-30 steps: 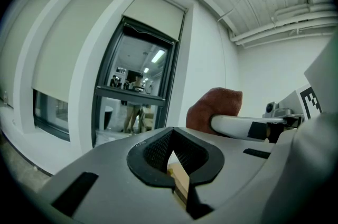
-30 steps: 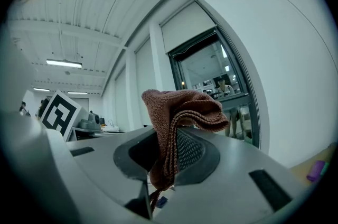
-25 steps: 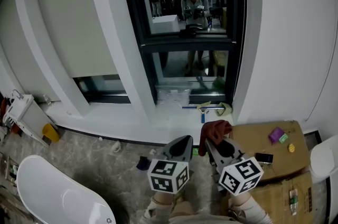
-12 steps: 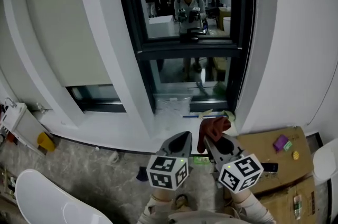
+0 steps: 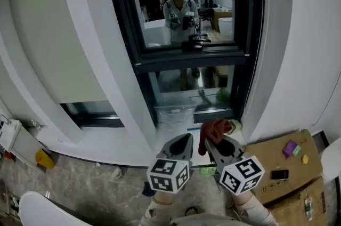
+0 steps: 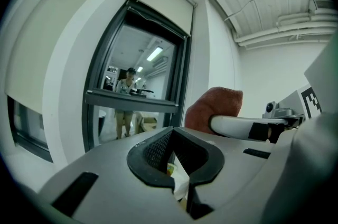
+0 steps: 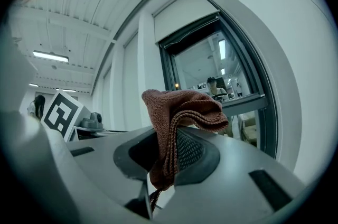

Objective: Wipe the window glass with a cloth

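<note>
The window (image 5: pixel 186 6) has a dark frame, an upper and a lower glass pane, and a person reflected in the glass. It also shows in the left gripper view (image 6: pixel 134 91) and the right gripper view (image 7: pixel 222 75). My right gripper (image 5: pixel 219 140) is shut on a reddish-brown knitted cloth (image 5: pixel 215 129), which bunches over the jaws (image 7: pixel 182 112). My left gripper (image 5: pixel 178 145) hangs beside it, shut, with nothing held (image 6: pixel 174 165). Both are low, below the lower pane and apart from the glass. The cloth (image 6: pixel 214 106) also shows in the left gripper view.
A cardboard box (image 5: pixel 266 155) at the right carries a phone (image 5: pixel 279 174) and a purple item (image 5: pixel 291 147). A white tub (image 5: pixel 32 209) is at the lower left, with a yellow object (image 5: pixel 43 158) near it. Small items lie on the white sill (image 5: pixel 106 139).
The window has grown larger and shifted up in the head view. Both grippers keep their place low in the view; the cloth stays in the right gripper.
</note>
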`<state>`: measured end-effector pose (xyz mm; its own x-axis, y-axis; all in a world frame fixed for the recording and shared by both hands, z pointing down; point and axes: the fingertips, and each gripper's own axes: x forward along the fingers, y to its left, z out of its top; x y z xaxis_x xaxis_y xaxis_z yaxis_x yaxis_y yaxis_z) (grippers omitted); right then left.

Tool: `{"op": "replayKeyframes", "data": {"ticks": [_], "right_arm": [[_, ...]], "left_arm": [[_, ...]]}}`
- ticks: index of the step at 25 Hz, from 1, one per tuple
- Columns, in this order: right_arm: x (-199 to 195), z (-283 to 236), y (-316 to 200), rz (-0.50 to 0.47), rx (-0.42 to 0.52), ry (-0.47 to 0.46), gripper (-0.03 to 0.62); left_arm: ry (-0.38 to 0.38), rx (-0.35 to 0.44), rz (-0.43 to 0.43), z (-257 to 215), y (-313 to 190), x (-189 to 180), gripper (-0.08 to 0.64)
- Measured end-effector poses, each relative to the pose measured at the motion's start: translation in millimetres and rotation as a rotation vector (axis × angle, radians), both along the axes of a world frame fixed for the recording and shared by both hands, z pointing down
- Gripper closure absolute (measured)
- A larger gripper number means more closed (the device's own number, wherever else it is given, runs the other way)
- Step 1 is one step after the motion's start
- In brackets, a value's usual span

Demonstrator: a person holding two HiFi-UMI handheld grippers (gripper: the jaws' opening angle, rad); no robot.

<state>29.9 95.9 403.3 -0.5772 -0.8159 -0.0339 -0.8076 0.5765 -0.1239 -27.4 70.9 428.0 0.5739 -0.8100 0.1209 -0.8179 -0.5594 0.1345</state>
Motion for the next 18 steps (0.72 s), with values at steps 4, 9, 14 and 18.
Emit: {"op": "replayKeyframes", "data": {"ticks": [4, 9, 14, 18], "right_arm": [[-17.1, 0.0, -23.8, 0.007, 0.004, 0.002, 0.538], [-35.9, 0.0, -46.3, 0.002, 0.005, 0.006, 0.538], [-47.0, -2.1, -61.8, -0.011, 0.007, 0.012, 0.538], [-54.5, -1.3, -73.6, -0.02, 0.0, 0.022, 0.538]], "left_arm": [[-0.002, -0.004, 0.012, 2.5, -22.9, -14.7, 0.555], [-0.003, -0.007, 0.004, 4.0, -45.3, -35.0, 0.555], [0.0, -0.008, -0.009, 1.9, -61.0, -48.1, 0.555], [0.003, -0.01, -0.009, 0.8, -74.1, -53.3, 0.555]]}}
